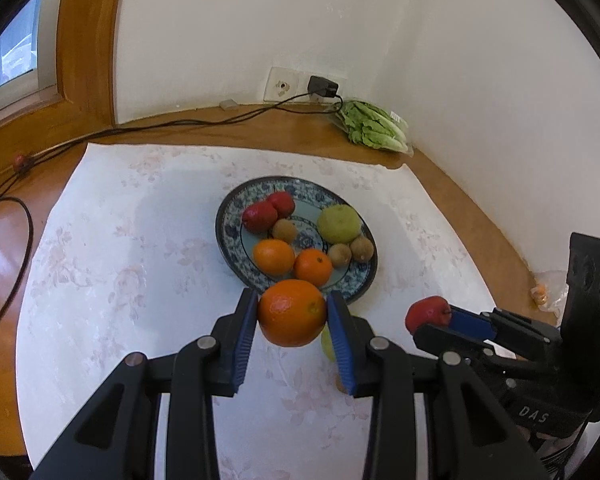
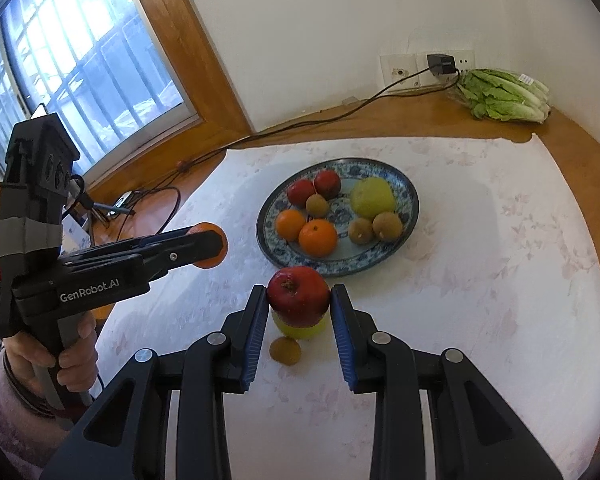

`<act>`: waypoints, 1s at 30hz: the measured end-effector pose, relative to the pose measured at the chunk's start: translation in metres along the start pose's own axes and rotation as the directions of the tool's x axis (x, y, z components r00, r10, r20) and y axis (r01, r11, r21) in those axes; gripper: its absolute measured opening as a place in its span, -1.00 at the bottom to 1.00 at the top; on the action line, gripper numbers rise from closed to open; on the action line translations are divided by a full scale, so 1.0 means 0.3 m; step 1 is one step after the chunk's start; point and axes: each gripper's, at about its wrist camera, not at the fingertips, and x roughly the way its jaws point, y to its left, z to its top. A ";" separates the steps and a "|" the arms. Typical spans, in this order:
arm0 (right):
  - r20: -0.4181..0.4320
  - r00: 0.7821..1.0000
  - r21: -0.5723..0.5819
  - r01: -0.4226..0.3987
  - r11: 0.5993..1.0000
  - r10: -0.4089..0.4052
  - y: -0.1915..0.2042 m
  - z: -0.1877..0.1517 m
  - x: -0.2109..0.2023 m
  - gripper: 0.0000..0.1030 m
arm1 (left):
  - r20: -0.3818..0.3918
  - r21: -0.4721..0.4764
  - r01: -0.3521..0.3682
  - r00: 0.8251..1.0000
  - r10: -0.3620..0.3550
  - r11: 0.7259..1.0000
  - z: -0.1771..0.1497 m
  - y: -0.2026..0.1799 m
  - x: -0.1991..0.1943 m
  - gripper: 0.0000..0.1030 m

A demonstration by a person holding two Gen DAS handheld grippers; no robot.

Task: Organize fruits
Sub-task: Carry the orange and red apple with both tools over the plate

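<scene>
My left gripper (image 1: 292,307) is shut on an orange (image 1: 292,312) and holds it above the cloth, just short of the blue patterned plate (image 1: 356,284). My right gripper (image 2: 299,295) is shut on a red apple (image 2: 298,296), also held above the cloth near the plate (image 2: 404,224). The plate holds two red apples (image 2: 314,186), two oranges (image 2: 308,230), a green pear (image 2: 372,197) and three kiwis (image 2: 374,226). Below the held apple, a yellow-green fruit (image 2: 300,331) and a kiwi (image 2: 285,350) lie on the cloth. The right gripper with its apple (image 1: 428,314) shows in the left wrist view; the left gripper with its orange (image 2: 210,244) shows in the right wrist view.
A white floral cloth (image 2: 480,280) covers the wooden table. A bagged lettuce (image 2: 504,96) lies at the back corner by a wall socket with a plugged charger (image 2: 442,64). Cables (image 2: 152,200) run along the left. A window (image 2: 60,60) is at the left.
</scene>
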 end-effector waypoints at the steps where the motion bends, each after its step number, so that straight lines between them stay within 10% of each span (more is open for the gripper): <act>1: 0.001 1.000 0.000 0.001 1.000 -0.001 0.000 0.005 0.001 -0.36 | 0.005 0.002 -0.002 1.000 0.002 1.000 0.006 0.001 -0.001 -0.28; 30: 0.003 0.997 -0.022 0.080 0.997 -0.080 -0.033 0.036 0.156 -0.36 | -0.003 -0.041 -0.039 0.999 0.039 0.998 0.112 0.080 0.247 -0.28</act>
